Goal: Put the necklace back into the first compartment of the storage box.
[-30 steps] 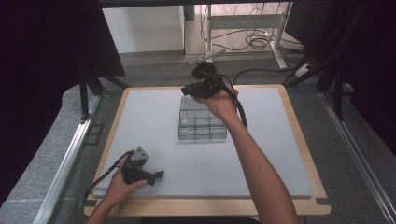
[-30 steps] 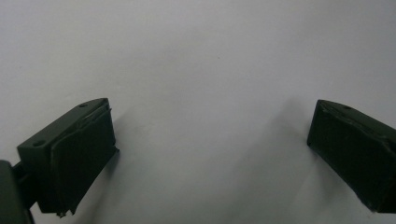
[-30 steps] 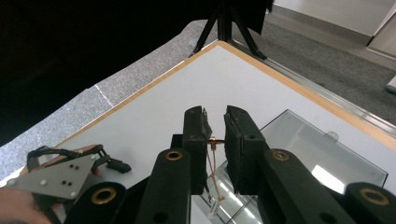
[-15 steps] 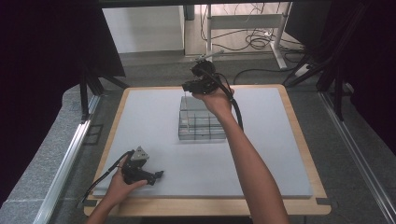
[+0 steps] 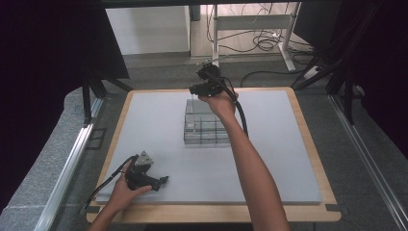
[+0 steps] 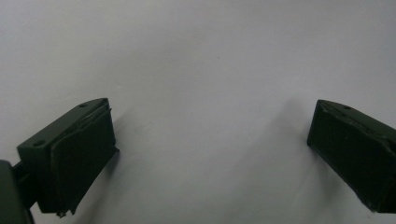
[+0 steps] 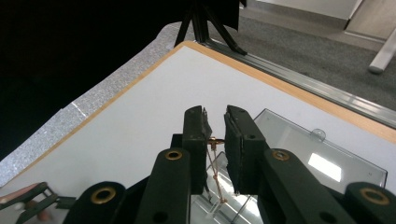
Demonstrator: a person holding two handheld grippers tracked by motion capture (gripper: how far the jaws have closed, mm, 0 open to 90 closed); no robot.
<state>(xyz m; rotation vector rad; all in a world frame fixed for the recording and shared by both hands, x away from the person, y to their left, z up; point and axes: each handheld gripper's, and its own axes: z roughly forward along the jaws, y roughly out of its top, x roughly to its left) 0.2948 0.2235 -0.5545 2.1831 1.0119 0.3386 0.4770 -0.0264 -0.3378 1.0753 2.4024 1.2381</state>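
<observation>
right gripper [image 7: 215, 140] pinching a thin gold chain [image 7: 215, 175], lifted just above the clear box [image 5: 206, 126], probably to lower it in | left gripper [image 6: 210, 149] wide open, empty, parked on the mat [image 5: 159, 125] well in front of the box, looks idle

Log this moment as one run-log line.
left gripper: open, resting on white table | right gripper: over clear compartment box, nearly shut around thin copper-coloured chain | chain hangs into box

Left tool [image 5: 162, 181] wide-jawed and low; right tool [image 5: 194, 90] nearly closed, arm outstretched.
</observation>
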